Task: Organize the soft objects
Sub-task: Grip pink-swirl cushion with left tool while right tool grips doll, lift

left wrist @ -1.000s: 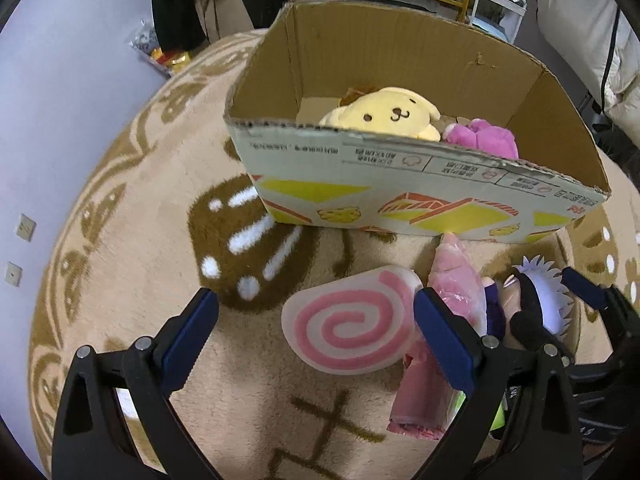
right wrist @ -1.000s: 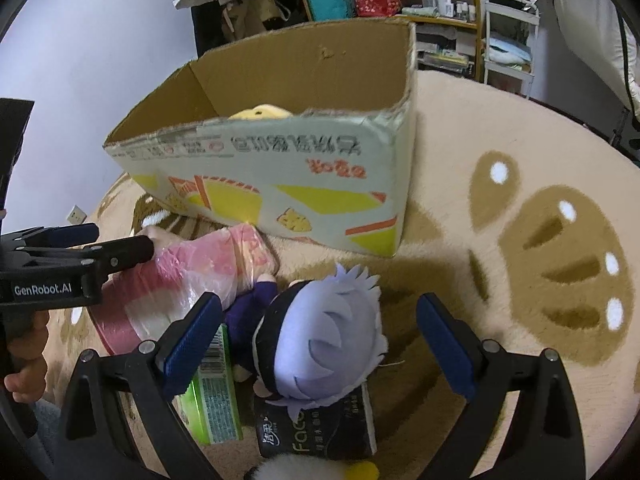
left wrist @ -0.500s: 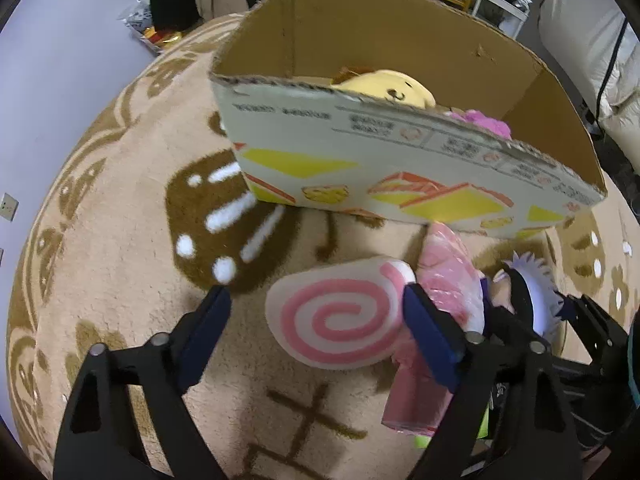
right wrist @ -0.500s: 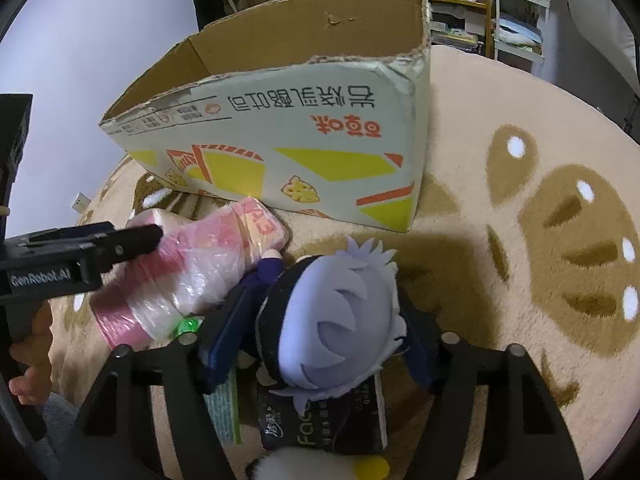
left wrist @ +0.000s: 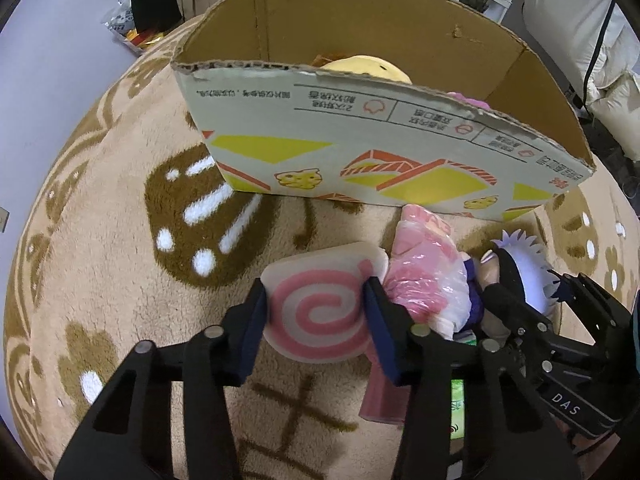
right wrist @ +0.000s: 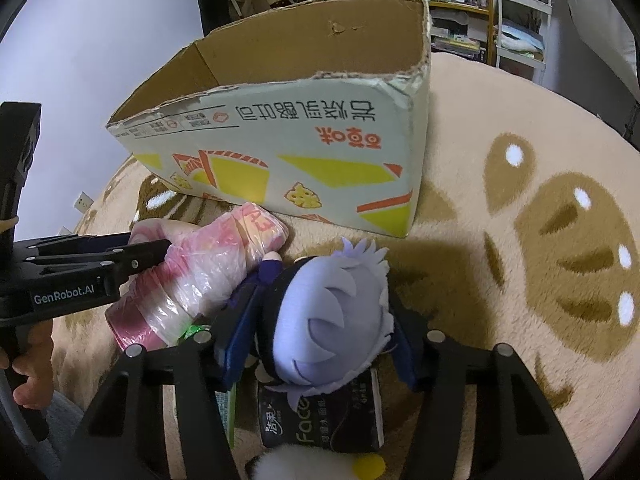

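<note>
A round cushion with a pink swirl (left wrist: 320, 316) lies on the rug in front of the cardboard box (left wrist: 360, 132). My left gripper (left wrist: 316, 296) is closing on it, and both blue pads touch its sides. In the right wrist view a doll with a pale lilac head (right wrist: 340, 312) lies on the rug, and my right gripper (right wrist: 322, 320) is closing on that head with a pad against each side. A yellow plush (left wrist: 368, 68) and a pink plush (left wrist: 468, 100) lie inside the box.
A pink plastic-wrapped roll (right wrist: 208, 268) lies between cushion and doll, against the box front (right wrist: 280, 136). Under the doll are a dark tissue pack (right wrist: 320, 424) and a green pack (right wrist: 226, 412). A white and yellow plush (right wrist: 312, 464) shows at the bottom edge. Shelves and clutter stand behind.
Both grippers have closed from wide open, the left onto the swirl cushion and the right onto the doll's head. Both views sit closer to the rug.
</note>
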